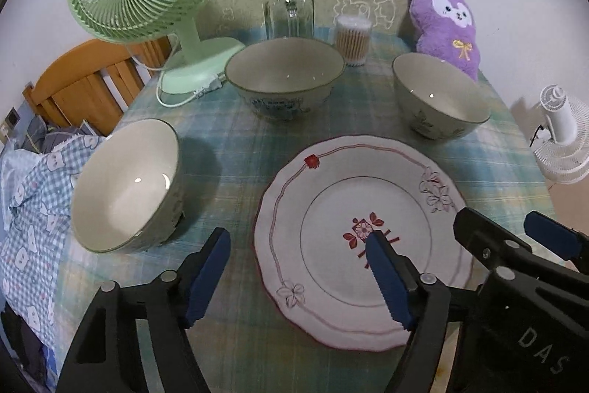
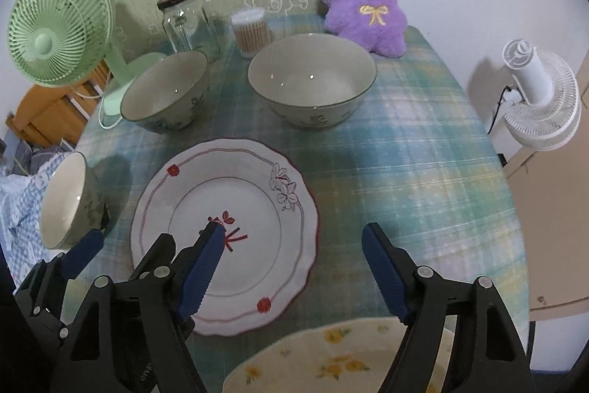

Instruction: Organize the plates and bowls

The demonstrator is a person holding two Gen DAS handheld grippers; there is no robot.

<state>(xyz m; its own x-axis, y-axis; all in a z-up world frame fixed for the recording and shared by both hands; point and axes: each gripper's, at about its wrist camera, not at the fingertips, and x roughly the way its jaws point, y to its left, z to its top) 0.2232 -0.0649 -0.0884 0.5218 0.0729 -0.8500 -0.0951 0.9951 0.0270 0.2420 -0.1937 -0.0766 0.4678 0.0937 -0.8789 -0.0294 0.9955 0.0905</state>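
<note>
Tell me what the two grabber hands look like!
Both are black plastic claws. The left gripper and right gripper each have two fingers with dark blue, saw-toothed pads, plus round silver bolts at the joints. The right one's body shows pale letters "DAS". No cables or sleeves show.

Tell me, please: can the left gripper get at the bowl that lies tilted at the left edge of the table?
Probably yes. The left gripper is open and holds nothing, and the tilted bowl lies just ahead to its left, with only bare tablecloth between them. The red-flowered plate sits off to the right.
</note>
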